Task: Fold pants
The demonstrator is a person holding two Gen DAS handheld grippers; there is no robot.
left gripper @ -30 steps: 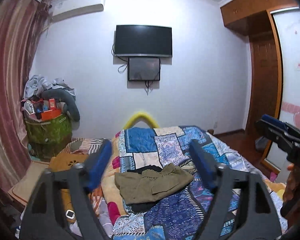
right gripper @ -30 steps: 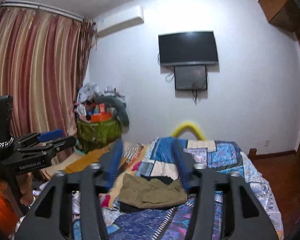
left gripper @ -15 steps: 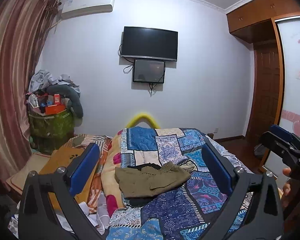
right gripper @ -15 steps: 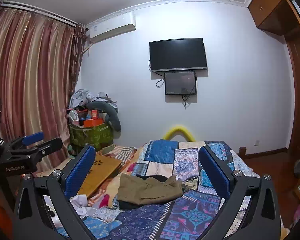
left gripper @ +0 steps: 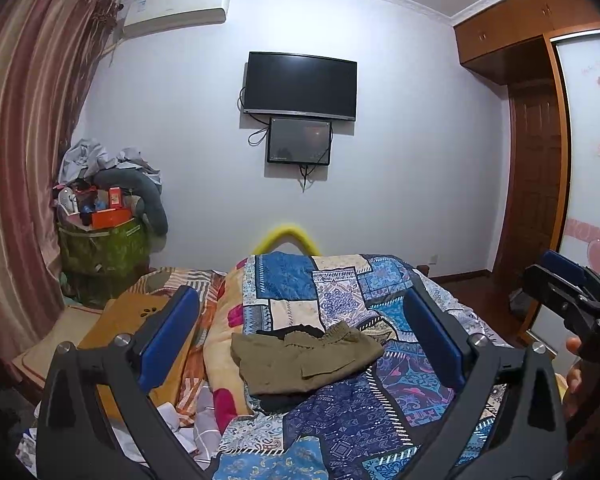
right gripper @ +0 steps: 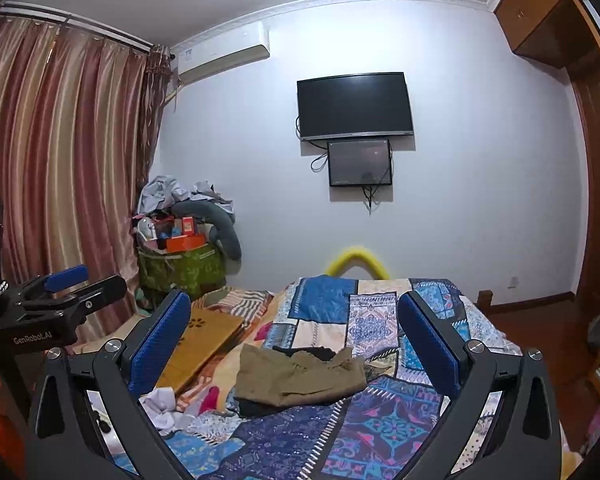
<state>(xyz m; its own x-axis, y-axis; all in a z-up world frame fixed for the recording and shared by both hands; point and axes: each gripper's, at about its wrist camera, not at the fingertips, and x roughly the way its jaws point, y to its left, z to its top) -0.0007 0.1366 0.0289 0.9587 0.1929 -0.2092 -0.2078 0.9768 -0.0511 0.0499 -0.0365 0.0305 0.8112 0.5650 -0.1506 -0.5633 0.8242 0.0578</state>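
Pants, olive, lie crumpled on the patchwork quilt mid-bed, over a dark garment. Left tongs spread wide, holding nothing, raised well short of the pants. Right tongs same: spread wide, nothing held, framing the pants from above the bed's near end.

**Pants mid-bed, tongs held back on both sides**

The pants lie crumpled on the quilt in the middle of the bed, on top of what may be a second garment. Left of the bed sits a board, and behind it a heaped basket in the corner by the curtain. Two screens hang on the far wall, one above the other. A wardrobe stands to the right. Both tongs, left and right, hover short of the pants.
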